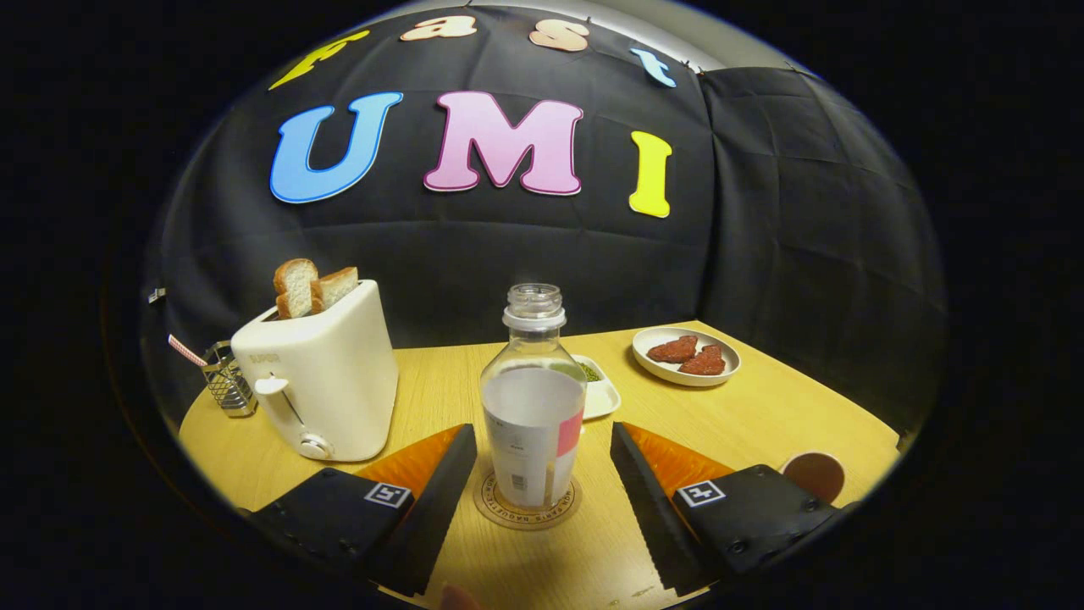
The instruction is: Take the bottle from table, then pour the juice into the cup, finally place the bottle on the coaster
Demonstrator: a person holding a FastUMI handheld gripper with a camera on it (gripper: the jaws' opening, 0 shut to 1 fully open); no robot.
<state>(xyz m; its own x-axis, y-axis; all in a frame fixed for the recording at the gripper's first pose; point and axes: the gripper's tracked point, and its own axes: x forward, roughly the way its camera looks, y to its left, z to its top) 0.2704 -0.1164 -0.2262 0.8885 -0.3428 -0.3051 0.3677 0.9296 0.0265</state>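
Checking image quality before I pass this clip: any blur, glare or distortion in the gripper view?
Gripper view: strong fisheye bending, table edge curved; bottle on the coaster between the open gripper jaws is sharp; soft highlights on the toaster, no harsh glare; rim dims toward the cup.

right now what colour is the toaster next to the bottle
Cream white, seen best in the gripper view: the toaster left of the bottle.
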